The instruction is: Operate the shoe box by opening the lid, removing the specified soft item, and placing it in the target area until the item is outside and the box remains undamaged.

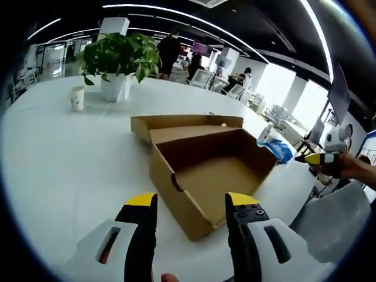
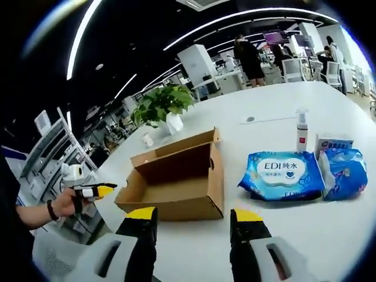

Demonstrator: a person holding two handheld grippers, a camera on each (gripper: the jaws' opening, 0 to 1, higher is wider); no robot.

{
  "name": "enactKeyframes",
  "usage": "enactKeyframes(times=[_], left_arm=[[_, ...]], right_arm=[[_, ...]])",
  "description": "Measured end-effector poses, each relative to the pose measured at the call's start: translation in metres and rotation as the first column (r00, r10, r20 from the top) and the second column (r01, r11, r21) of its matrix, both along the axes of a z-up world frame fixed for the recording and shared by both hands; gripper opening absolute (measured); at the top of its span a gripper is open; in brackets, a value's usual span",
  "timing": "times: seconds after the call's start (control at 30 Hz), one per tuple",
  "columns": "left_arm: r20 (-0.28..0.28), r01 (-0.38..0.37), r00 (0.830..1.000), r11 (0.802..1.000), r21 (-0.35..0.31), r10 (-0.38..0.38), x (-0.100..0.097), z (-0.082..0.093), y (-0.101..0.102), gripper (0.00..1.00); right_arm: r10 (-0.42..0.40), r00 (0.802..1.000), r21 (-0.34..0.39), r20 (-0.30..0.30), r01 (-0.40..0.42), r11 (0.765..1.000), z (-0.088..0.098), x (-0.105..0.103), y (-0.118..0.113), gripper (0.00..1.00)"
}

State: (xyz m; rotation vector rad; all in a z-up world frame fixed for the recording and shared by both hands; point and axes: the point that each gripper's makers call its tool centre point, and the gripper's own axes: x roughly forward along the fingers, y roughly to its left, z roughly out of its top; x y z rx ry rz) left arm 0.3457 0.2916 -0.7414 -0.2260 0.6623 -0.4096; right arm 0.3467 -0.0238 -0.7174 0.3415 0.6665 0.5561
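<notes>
The brown cardboard shoe box (image 1: 205,176) stands open on the white table (image 1: 70,158), its lid folded back flat behind it. Its inside looks bare. My left gripper (image 1: 191,202) is open just in front of the box's near corner, holding nothing. In the right gripper view the box (image 2: 176,182) is seen from its other side, and my right gripper (image 2: 194,214) is open before its side wall. A soft blue wipes pack (image 2: 282,174) lies on the table to the right of the box, outside it. The same pack (image 1: 276,147) lies beyond the box's far right corner.
A second blue pack (image 2: 343,167) and a spray bottle (image 2: 301,130) sit by the wipes. A potted plant (image 1: 120,56) and a paper cup (image 1: 77,98) stand far back. A hand holds the other gripper (image 1: 320,158) at the table's edge. People stand in the background.
</notes>
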Motion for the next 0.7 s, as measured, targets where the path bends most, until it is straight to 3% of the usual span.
enactKeyframes(times=[0.3,0.7], left_arm=[[-0.059,-0.066,0.996,0.998,0.01,0.067,0.004,-0.019,0.009,0.5],[-0.145,-0.101,0.984,0.995,0.007,0.101,0.007,-0.043,-0.004,0.49]], right_arm=[[0.0,1.0,0.007,-0.018,0.0,1.0,-0.011,-0.006,0.004,0.48],[-0.028,0.999,0.024,-0.044,0.029,0.999,-0.019,-0.012,-0.004,0.47]])
